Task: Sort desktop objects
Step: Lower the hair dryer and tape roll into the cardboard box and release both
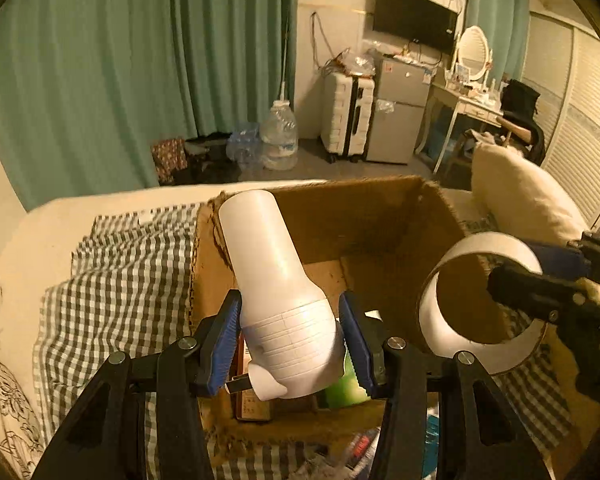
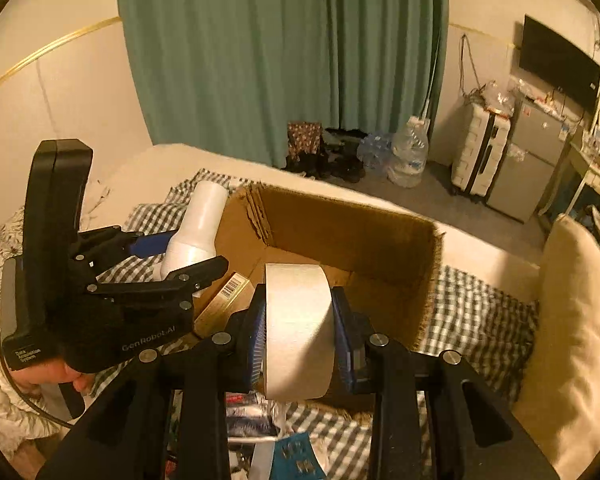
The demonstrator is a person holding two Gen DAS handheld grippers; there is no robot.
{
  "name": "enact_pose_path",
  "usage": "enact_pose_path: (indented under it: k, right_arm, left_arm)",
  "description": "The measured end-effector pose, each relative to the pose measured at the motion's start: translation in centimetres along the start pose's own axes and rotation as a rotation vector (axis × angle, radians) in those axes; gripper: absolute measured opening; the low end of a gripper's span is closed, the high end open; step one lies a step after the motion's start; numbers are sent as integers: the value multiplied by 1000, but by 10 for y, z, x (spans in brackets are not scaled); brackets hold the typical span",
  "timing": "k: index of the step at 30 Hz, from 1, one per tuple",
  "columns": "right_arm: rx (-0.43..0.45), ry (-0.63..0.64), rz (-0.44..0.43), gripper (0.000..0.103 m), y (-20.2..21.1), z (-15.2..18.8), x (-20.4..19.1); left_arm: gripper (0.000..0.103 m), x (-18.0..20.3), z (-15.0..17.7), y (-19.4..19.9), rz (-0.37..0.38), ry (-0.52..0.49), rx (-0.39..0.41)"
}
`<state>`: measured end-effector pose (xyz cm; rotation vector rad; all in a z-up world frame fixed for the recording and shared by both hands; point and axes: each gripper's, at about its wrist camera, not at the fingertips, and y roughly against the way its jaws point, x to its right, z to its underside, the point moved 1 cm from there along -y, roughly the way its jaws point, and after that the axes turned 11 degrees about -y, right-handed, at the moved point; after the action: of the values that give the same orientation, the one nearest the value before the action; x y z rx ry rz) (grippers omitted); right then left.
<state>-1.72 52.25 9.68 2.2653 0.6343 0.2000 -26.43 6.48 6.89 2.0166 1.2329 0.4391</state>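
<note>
My left gripper (image 1: 290, 338) is shut on a white plastic bottle (image 1: 274, 280), which tilts up and away over the near left part of an open cardboard box (image 1: 364, 216). The same bottle (image 2: 198, 232) and left gripper (image 2: 172, 260) show at the left of the right wrist view. My right gripper (image 2: 298, 330) is shut on a wide roll of pale tape (image 2: 298, 320), held on edge above the box (image 2: 352, 232). In the left wrist view the tape roll (image 1: 440, 300) hangs at the right, over the box's near right corner. A gold carton (image 2: 224, 298) and a green object (image 1: 344, 388) lie inside the box.
The box rests on a checked cloth (image 1: 120, 280) spread over a bed. A cream pillow (image 2: 572, 340) lies to the right. Small packets and a blue card (image 2: 296, 456) are scattered in front of the box. Beyond the bed are green curtains, water bottles (image 1: 278, 140), a suitcase and a fridge.
</note>
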Motion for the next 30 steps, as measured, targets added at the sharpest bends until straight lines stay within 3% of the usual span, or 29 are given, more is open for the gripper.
enact_pose_path:
  k: [6,13,15,16,17,18,19,30]
  right_arm:
    - [-72,-8,10,29,-43,8,11]
    - [-77,-31,15,29,-48,10,18]
    - [-71,-37,13,30,-46,10,19]
    - [-63,-44,15,34,-45,9,19]
    - [-58,-54,20,51,-45,9,21]
    - [-49,-68,22,73,-44,8,23]
    - [-36,-84,20,77,-41,7,24]
    - [8,-130,33,77,-13,13,27]
  left_arm:
    - [50,-16,13,-29,-16,43,-62]
    - [51,-18,14,-37,-28,44,-88]
    - [60,-17,12,-38,-37,36,-102]
    - [68,-16,11,-39,-37,26,-104]
    - [86,-16,8,-38,-51,16,-101]
    - [94,-16,7,-35,-85,7,-86]
    - [94,-16,7,-32,-100,3,-66]
    - [94,-5,14,12,-104,-83,29]
